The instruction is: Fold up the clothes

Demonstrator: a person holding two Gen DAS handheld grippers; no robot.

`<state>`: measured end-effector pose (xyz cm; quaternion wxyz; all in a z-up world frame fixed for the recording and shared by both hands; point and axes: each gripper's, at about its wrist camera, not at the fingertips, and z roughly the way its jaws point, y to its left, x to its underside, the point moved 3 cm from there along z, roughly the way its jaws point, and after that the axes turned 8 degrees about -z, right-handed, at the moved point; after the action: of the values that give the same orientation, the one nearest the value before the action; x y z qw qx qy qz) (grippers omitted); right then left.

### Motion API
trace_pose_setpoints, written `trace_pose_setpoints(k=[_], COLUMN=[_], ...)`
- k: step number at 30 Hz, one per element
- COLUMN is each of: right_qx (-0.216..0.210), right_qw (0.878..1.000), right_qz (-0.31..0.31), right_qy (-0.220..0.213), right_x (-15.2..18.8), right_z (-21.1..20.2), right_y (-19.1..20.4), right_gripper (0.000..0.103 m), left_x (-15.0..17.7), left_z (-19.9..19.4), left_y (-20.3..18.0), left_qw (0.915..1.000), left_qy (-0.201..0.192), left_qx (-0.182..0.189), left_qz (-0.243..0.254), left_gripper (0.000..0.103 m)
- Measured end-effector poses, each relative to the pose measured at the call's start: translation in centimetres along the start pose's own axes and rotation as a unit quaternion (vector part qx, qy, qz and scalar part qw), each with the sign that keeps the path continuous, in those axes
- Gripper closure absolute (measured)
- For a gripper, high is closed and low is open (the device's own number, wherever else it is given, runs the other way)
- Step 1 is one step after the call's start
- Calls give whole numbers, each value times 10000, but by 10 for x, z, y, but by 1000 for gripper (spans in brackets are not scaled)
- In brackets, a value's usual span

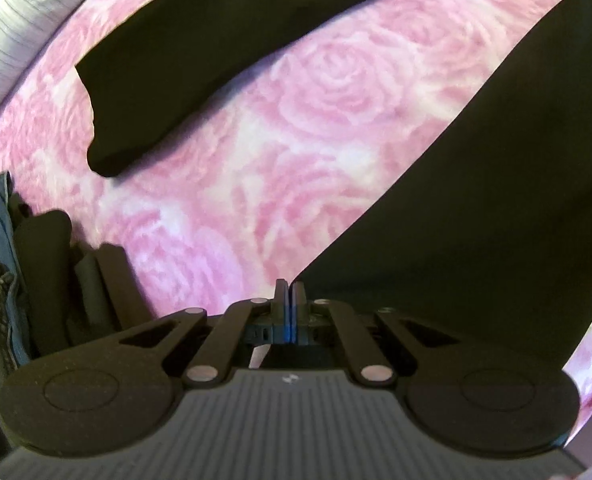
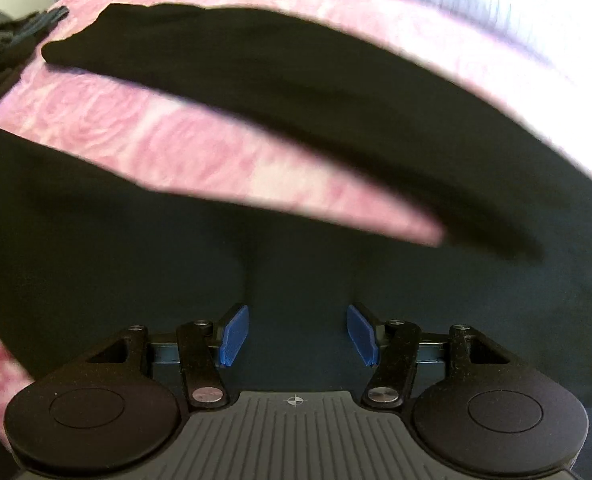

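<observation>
Left gripper [image 1: 287,304] closed, blue pads pressed together at the edge of the black garment [image 1: 475,208]; whether cloth is pinched between them, cannot tell. Heap of folded clothes [image 1: 20,264] at far left. Garment lies spread on the pink rose-print bedspread [image 1: 315,120]. Right gripper [image 2: 297,334] open, pads apart over the dark cloth, holding nothing.

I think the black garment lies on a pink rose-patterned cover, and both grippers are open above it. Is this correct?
Not quite. Only the right gripper is open. The left gripper is shut, as the left wrist view shows. The black garment does lie on the pink rose-patterned cover.
</observation>
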<state>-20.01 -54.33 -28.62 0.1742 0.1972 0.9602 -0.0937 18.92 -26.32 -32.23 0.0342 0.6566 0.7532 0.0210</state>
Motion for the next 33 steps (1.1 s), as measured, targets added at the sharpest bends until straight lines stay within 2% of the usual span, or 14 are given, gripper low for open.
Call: trace_pose_setpoints(k=[4,6,9,11,13,15,18,21,23,25,26,27,29,33], right_qx=[-366,-54,569,498,482,443,503,564,590,687,762,843,1014,1275], right_qw=[9990,9998,9963,9946,9958,9967,9937,9844,9706,9450,9308,9185,8964,8622], right_qz=[-22,-152,636,898,752,664,1002,1649,2307,3172,3552,3845,4307,4902], right_qy=[253,103,-98,-176,-195,-170,8,233,347,399,401,377,280,-116], right_x=[-7,-10,-11,-6,3,15,48,84,111,142,157,170,195,239], right_z=[29,33,20,6,-10,-22,-37,-47,-54,-66,-73,-80,-95,-116], right_y=[-10,-18,-45,-50,-40,-25,-11,-7,-13,-29,-38,-47,-69,-122], right_gripper=[44,44,44,44,44,44,43,43,43,43,43,43,43,43], left_x=[-7,-12,-11,-1,10,34,77,118,139,147,149,148,147,138], left_z=[11,14,4,-19,-42,-65,-87,-76,-57,-38,-30,-27,-27,-31], left_y=[8,14,21,25,26,10,-37,-98,-129,-139,-138,-135,-131,-131], left_qw=[9998,9992,9985,9985,9979,9975,9929,9752,9576,9497,9509,9545,9583,9596], left_qy=[63,65,-37,-291,-534,-660,-775,-631,-489,-457,-371,-322,-233,45], left_qx=[5,-27,-485,-377,-274,-230,-55,-161,-483,-803,-859,-817,-776,-850], left_qz=[-214,-403,-253,-256,-234,51,898,2113,2797,2994,2950,2848,2742,2682], left_gripper=[101,103,101,97,89,76,73,68,68,77,90,93,97,99])
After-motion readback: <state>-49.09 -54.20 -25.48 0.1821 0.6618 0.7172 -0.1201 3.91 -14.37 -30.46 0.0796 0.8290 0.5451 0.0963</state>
